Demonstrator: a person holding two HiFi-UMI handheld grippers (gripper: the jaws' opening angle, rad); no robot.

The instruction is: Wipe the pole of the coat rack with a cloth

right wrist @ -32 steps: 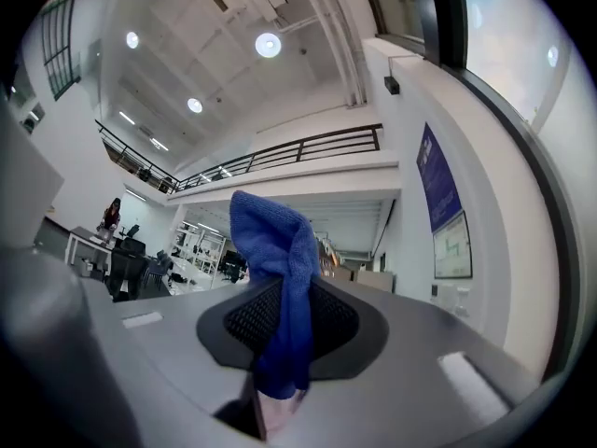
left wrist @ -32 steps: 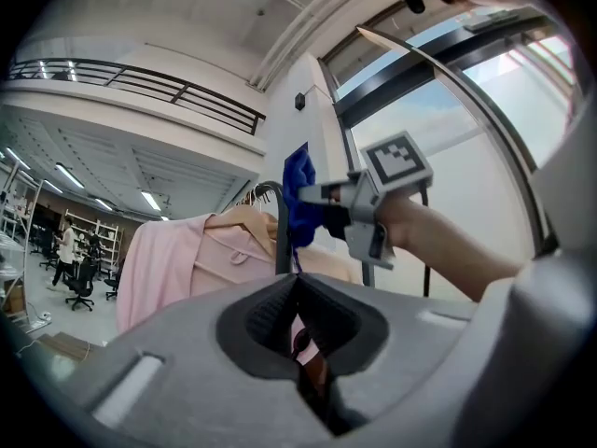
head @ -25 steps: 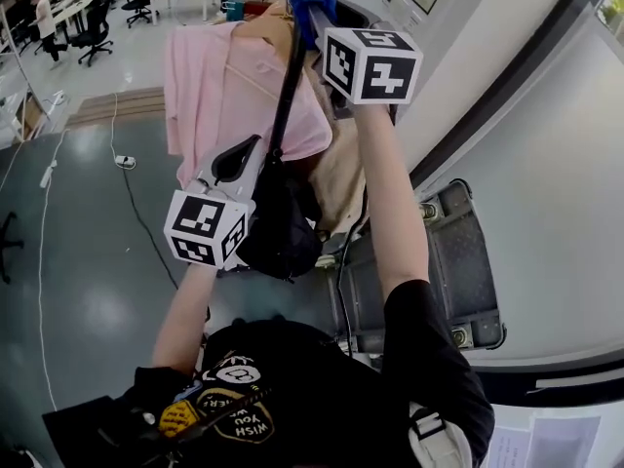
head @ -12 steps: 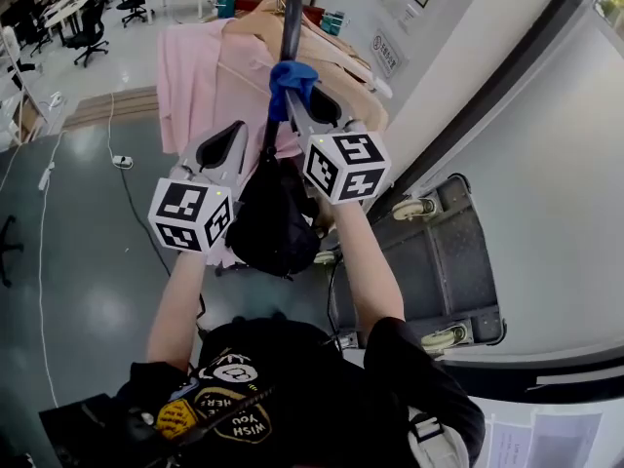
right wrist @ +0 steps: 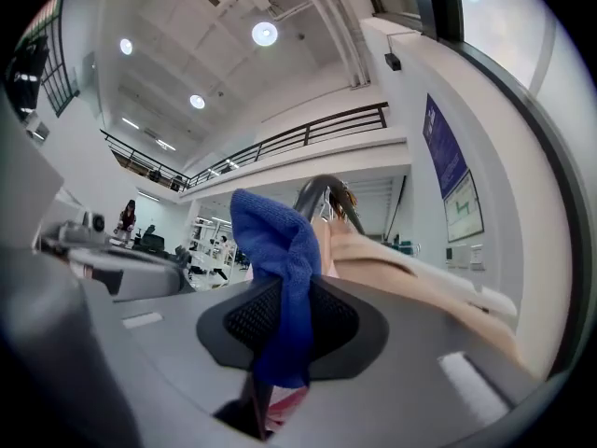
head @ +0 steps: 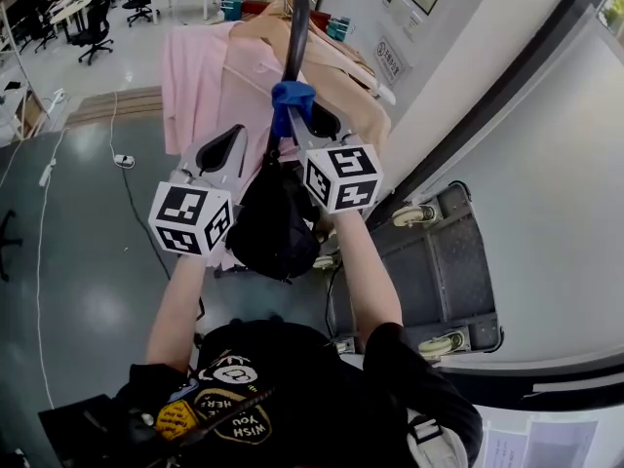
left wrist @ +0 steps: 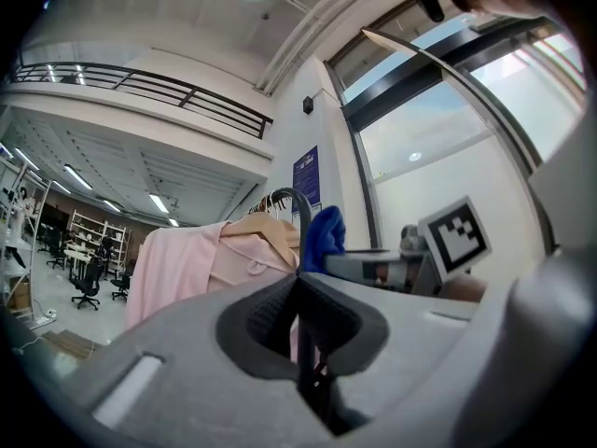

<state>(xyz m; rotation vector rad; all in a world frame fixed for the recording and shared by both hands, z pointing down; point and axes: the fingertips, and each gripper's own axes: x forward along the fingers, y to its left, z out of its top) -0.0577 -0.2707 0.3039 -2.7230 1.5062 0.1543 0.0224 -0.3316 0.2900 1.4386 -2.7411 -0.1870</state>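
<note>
The coat rack's black pole runs up the middle of the head view. A blue cloth is wrapped round it at mid height, and my right gripper is shut on that cloth. In the right gripper view the cloth hangs between the jaws, with the pole rising behind it. My left gripper sits just below and to the left. In the left gripper view it is shut on the pole, below the cloth.
A pink shirt and a beige coat hang on hangers from the rack top. A black bag hangs on the pole under the grippers. A grey wheeled platform stands by the wall on the right. Cables cross the floor at left.
My right gripper has slid the blue cloth down the pole from near the top to mid height. The left gripper has stayed almost still on the pole.
</note>
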